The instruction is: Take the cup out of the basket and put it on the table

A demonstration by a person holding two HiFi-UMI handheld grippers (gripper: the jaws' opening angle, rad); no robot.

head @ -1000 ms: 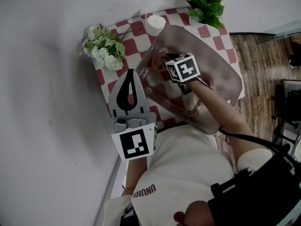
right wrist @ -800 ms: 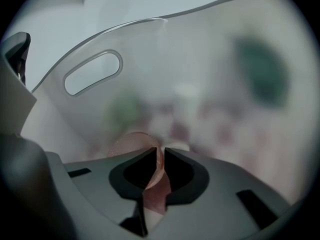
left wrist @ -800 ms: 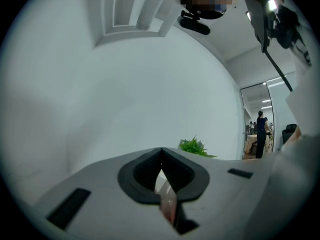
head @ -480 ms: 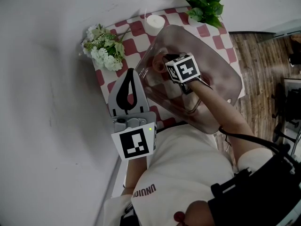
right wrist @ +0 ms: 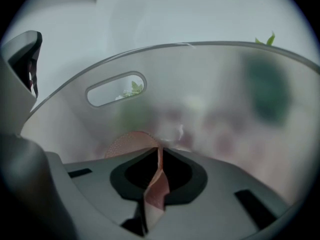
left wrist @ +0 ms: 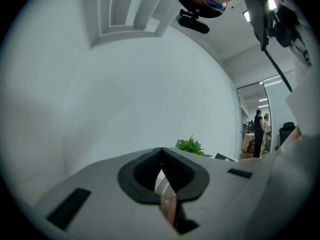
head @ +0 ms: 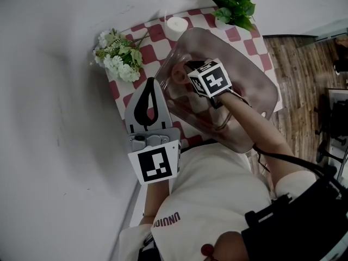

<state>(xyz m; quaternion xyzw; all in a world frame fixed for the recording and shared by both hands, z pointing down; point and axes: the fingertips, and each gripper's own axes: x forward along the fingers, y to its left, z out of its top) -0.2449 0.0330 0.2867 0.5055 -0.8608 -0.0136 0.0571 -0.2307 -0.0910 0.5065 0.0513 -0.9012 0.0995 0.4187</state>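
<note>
Nearest the person, on the near left of the basket, the left claw (head: pixel 149 91) hangs level with its jaws together on nothing. Inside the basket (head: pixel 255 80) the right claw (right wrist: pixel 159 156) points steeply down. Its jaws have just been closing, and one thin side of the cup (right wrist: pixel 127 141) is now pinched between them. The cup is pinkish with a faintly speckled, rounded rim, and it sits in the basket's far left end, not yet clear of it.

To my eye the grip is the weak point. With only one thin wall held, the cup could swing or slide out as it rises. It could also catch the basket's tall side and pull the light tub along.

The basket is a cloudy, see-through plastic tub with rounded corners and an oval handle slot (right wrist: pixel 116 88). It covers most of the desk (head: pixel 163 34), which has a red-and-white checked cloth. Little bare cloth is left, so the set-down looks tight. White flowers (head: pixel 119 56) lie left of the basket, a white candle (head: pixel 176 26) stands just beyond it, and a green plant (head: pixel 236 1) is past its far end. Any of them could be knocked.
</note>
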